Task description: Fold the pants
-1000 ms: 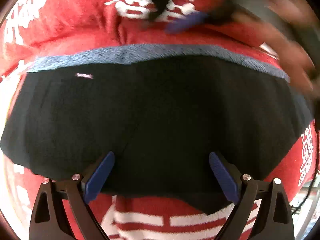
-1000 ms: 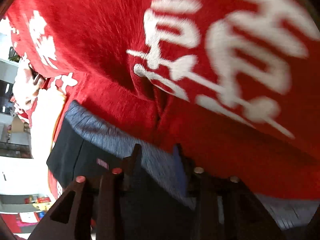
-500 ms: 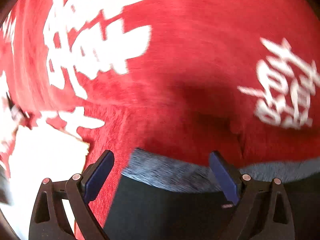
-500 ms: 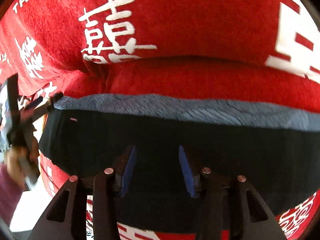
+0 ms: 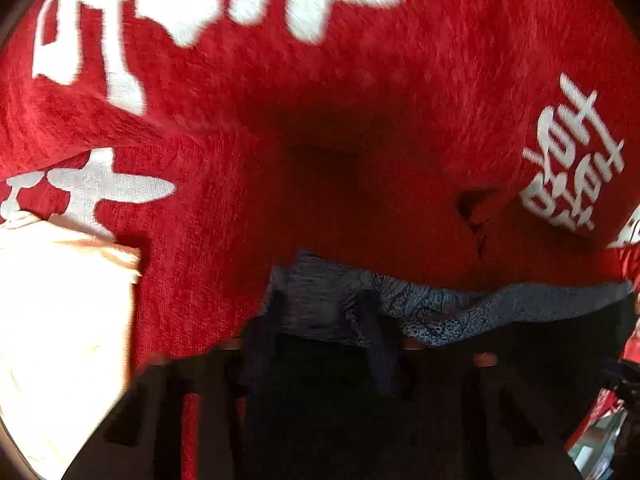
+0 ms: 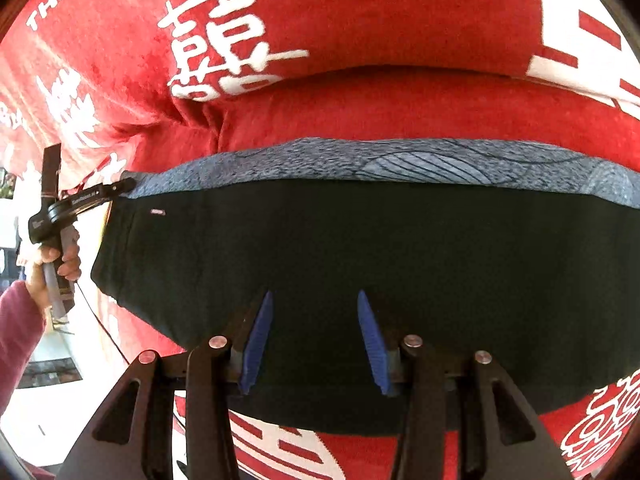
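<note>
Red fuzzy blanket (image 6: 360, 20) w/ white characters fills both views, and the black pants (image 6: 360, 260) lie flat on it, grey patterned waistband (image 6: 400, 160) along the far edge.

Only your right wrist view gives the whole garment: smooth dark fabric, a wide flattened shape, a tiny light tag near the left corner. It also shows your left gripper (image 6: 124, 186) from outside, at the waistband's left corner, w/ your hand (image 6: 52, 268) and a maroon sleeve (image 6: 16, 340) behind it.

The left wrist view is blurred and close up: the left gripper (image 5: 320, 320) has the waistband corner between its fingers (image 5: 372, 328). Its jaws are closing, gap already narrow; can't tell if the pads press the cloth yet. Only this view shows a pale cream cloth (image 5: 60, 320) at the left, beside the blanket.

Your right gripper (image 6: 314, 336) sits partly open over the mid pants, blue ribbed pads (image 6: 256, 340) apart, gripping nothing; whether the tips touch the fabric isn't clear.

No containers in either view.
</note>
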